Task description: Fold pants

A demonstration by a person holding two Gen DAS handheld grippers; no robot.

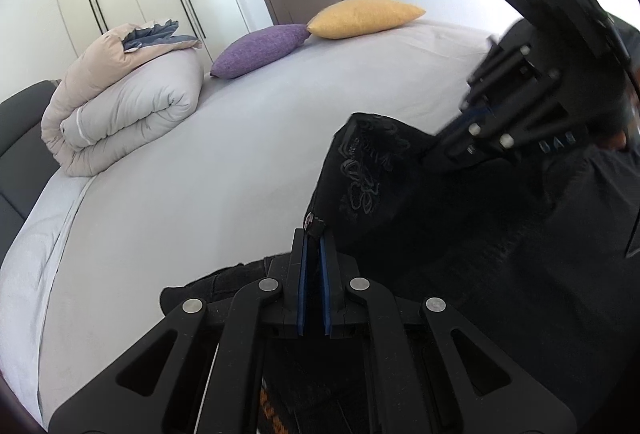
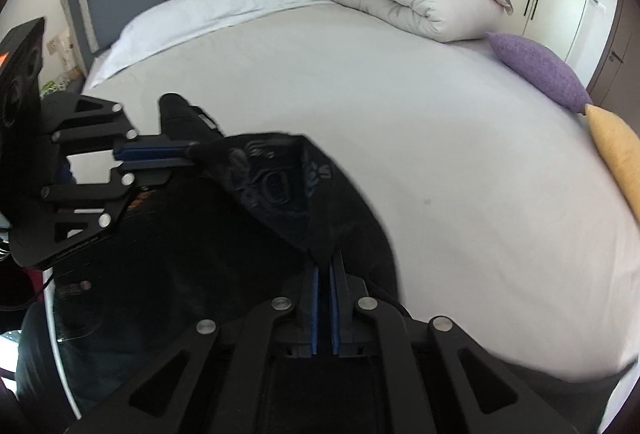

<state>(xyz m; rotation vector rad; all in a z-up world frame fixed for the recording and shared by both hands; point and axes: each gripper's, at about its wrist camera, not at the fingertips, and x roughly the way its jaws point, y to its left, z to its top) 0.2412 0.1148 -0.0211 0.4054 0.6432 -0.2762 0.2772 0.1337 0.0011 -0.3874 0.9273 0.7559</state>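
Pants [image 1: 400, 194] pinched in both closed grippers, left [image 1: 313, 234] and right [image 2: 325, 258].

Both tools, right tool [image 2: 323, 258] and left tool [image 2: 188, 154], pinch black pants [image 2: 280, 190].

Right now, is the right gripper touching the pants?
Touching. The right wrist view shows the right gripper pinching the black pants fabric between its shut blue pads.

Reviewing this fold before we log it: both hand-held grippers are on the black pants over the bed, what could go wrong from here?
1. The left hand-held gripper pinches only a small corner of the pants near a button, so it may slip.
2. The right hand-held gripper also grips just an edge; uneven pulling could skew the fold.
3. Much fabric hangs bunched between them, so it may land creased on the bed.
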